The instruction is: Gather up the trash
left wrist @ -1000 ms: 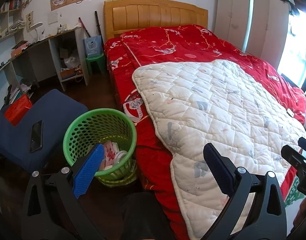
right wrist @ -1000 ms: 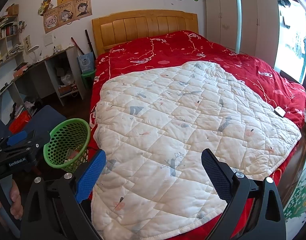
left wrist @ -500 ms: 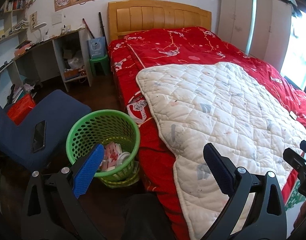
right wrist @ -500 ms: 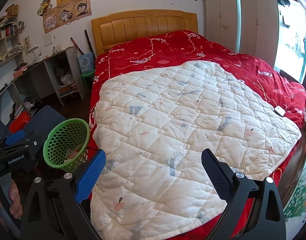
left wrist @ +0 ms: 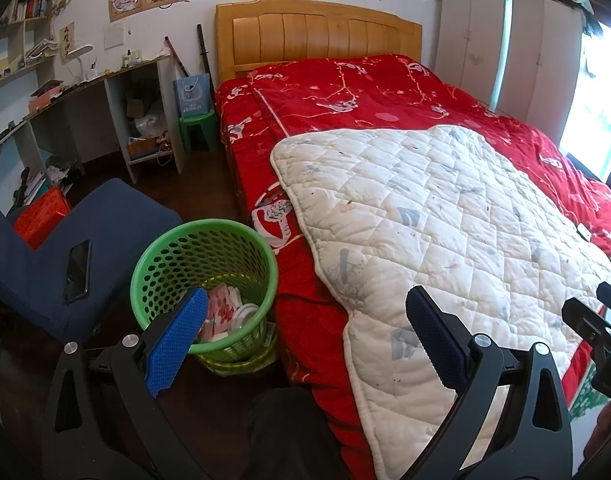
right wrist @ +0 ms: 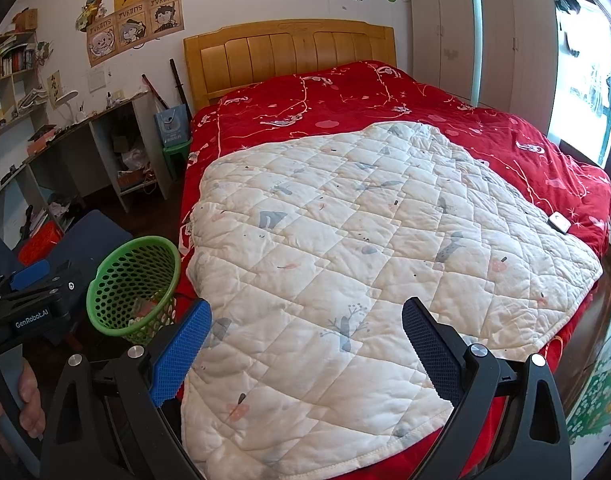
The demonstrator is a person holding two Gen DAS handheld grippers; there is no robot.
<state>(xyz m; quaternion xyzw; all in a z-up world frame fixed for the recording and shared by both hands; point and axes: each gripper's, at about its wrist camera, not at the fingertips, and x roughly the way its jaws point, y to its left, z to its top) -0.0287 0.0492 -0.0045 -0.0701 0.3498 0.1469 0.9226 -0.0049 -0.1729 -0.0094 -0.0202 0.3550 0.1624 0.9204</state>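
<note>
- While nothing is gripped, the left hand-held gripper [left wrist: 305,336] is held with jaws spread wide above the near edge of the bed [left wrist: 385,92].
- The right hand-held gripper [right wrist: 305,340] is likewise spread, empty, over the white quilt [right wrist: 365,240].
- The green basket [left wrist: 177,248] is seen on the floor, left of the bed, with trash [left wrist: 225,308] inside.

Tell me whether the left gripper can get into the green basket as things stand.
Probably yes: the left gripper is open and holds nothing, and the green basket stands uncovered on the floor by the bed, just ahead of it.
</note>
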